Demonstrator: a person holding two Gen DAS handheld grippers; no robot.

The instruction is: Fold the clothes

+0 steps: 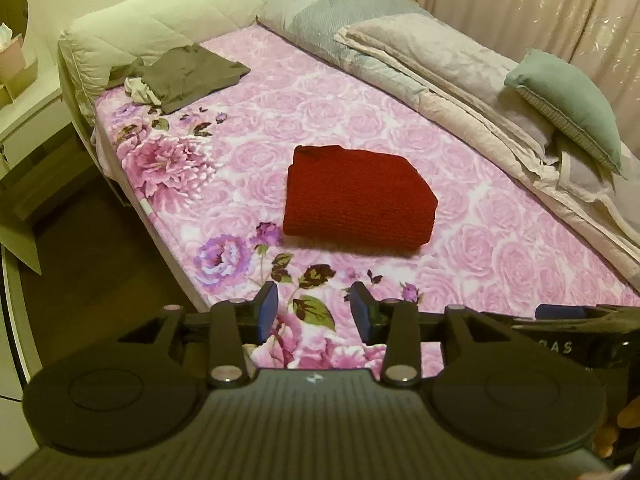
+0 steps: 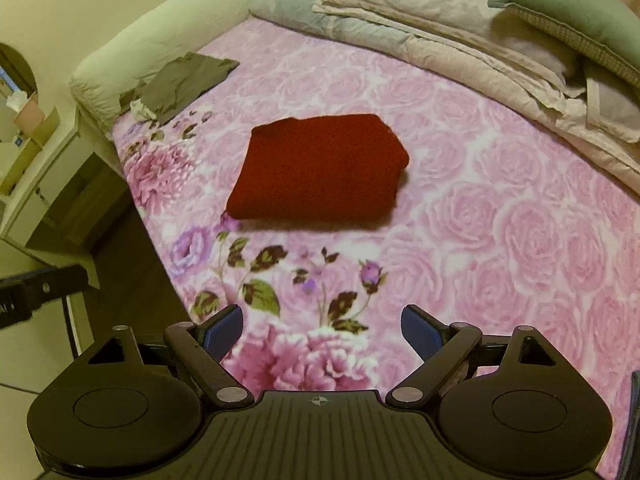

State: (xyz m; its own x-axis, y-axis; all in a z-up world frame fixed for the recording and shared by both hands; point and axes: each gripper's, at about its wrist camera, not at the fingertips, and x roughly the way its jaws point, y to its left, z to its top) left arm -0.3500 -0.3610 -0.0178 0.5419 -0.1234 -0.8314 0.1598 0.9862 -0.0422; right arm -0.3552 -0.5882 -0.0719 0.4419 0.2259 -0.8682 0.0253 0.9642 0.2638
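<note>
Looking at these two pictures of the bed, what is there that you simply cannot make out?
- Red garment: folded, so its type stays hidden in both views.
- White cloth: mostly covered by the grey garment; small.
- Right gripper: the right wrist view is blurred; nothing between its open jaws.
- Bedside table: cut by the left wrist view's edge.

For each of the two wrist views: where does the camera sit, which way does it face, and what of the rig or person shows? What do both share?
Left wrist: sits on the left gripper, facing down along its open, empty fingers at the bed; the right gripper and fingertips of a hand show at the right edge.
Right wrist: sits on the right gripper, open and empty, facing down at the bed; the left gripper shows at the left edge.
Shared: folded red garment, grey clothes, green pillow.
</note>
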